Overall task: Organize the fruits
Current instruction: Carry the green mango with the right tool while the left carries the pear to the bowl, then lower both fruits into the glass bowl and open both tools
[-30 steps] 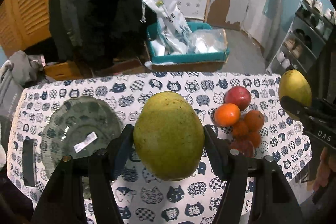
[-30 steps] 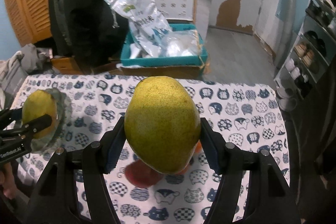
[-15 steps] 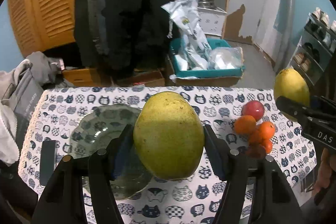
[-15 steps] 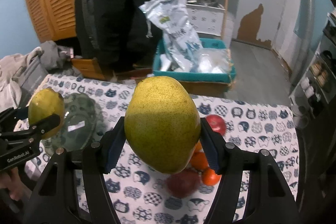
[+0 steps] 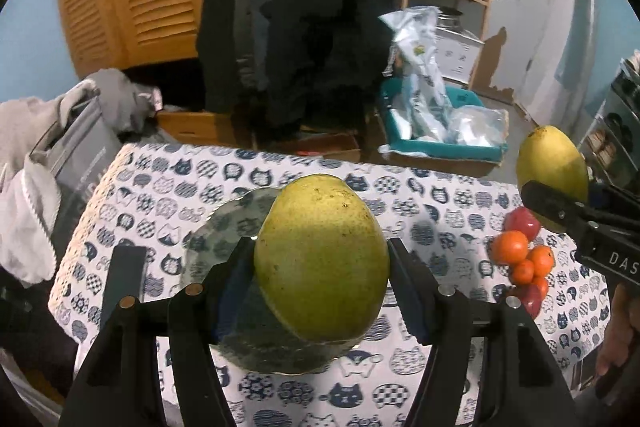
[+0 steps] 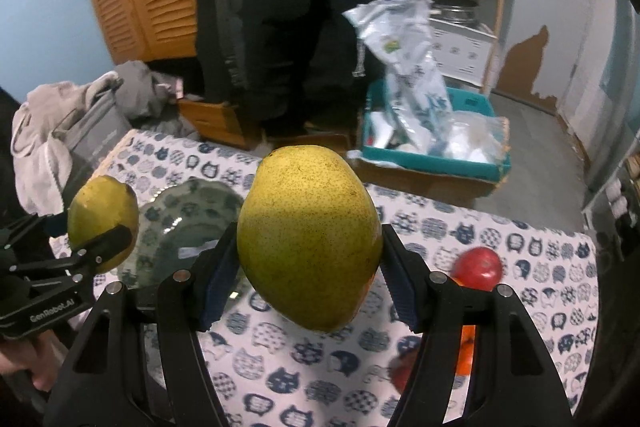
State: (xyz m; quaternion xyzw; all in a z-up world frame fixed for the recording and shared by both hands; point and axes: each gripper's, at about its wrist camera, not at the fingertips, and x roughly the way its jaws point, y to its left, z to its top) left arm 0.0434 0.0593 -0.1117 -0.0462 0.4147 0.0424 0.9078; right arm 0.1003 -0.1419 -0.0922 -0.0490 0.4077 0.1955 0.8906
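My left gripper (image 5: 322, 267) is shut on a yellow-green mango (image 5: 320, 255), held above a grey-green glass plate (image 5: 224, 227) on the cat-print tablecloth. My right gripper (image 6: 308, 263) is shut on a second yellow-green mango (image 6: 308, 239), held above the table right of the plate (image 6: 180, 223). Each gripper shows in the other's view: the right one with its mango (image 5: 552, 167) at the right edge, the left one with its mango (image 6: 102, 219) at the left. A pile of small oranges (image 5: 524, 259) and red apples (image 6: 480, 267) lies on the right of the table.
A dark flat object (image 5: 122, 279) lies left of the plate. Grey bag and clothes (image 5: 60, 163) sit off the table's left end. Behind the table are a teal crate with plastic bags (image 5: 436, 123), hanging dark coats and a wooden shelf.
Both grippers, still holding their mangoes, have moved left and back; the plate now sits under the left mango, and the orange and apple pile has shifted to the right in both views.
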